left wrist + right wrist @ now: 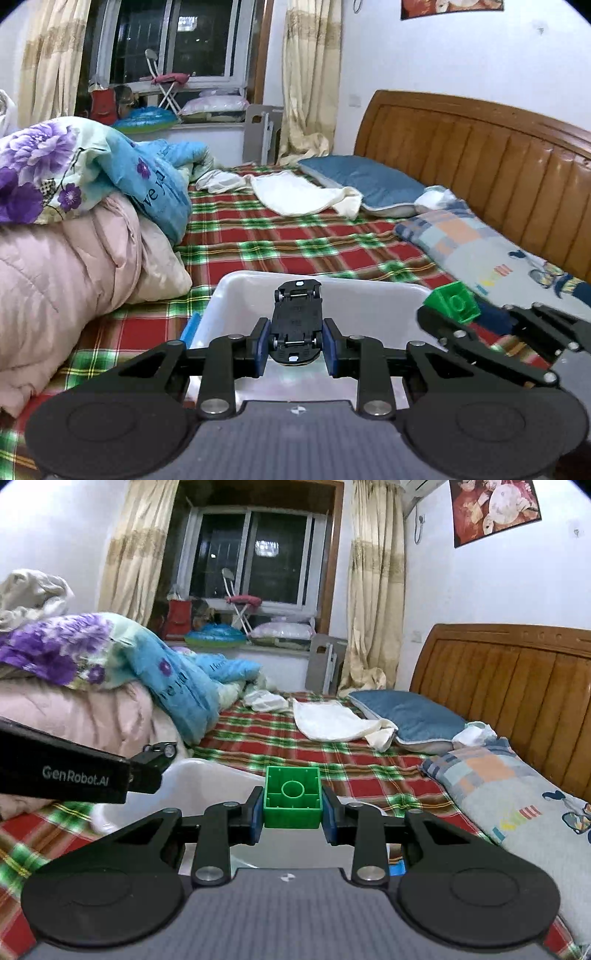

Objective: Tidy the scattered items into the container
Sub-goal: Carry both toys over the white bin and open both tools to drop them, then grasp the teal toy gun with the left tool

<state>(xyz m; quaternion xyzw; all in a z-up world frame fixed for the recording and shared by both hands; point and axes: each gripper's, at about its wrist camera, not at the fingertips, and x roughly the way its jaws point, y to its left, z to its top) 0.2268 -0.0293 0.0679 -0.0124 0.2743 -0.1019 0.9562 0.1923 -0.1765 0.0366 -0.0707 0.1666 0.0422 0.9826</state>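
My left gripper [295, 345] is shut on a black toy car [296, 321], held belly up over the white plastic container [369, 295] on the bed. My right gripper [292, 814] is shut on a green hollow building block [292, 797], open side toward the camera, just above the container's right rim [207, 775]. In the left wrist view the green block [452, 302] and the right gripper [443, 325] show at the container's right edge. In the right wrist view the left gripper's body [74, 775] crosses at the left.
The container sits on a red and green plaid sheet [280, 236]. A pile of pink and floral quilts [66, 229] lies left. Pillows [365, 184] and a patterned blanket [517, 801] lie right, along the wooden headboard [480, 155]. A blue item [190, 328] peeks beside the container's left wall.
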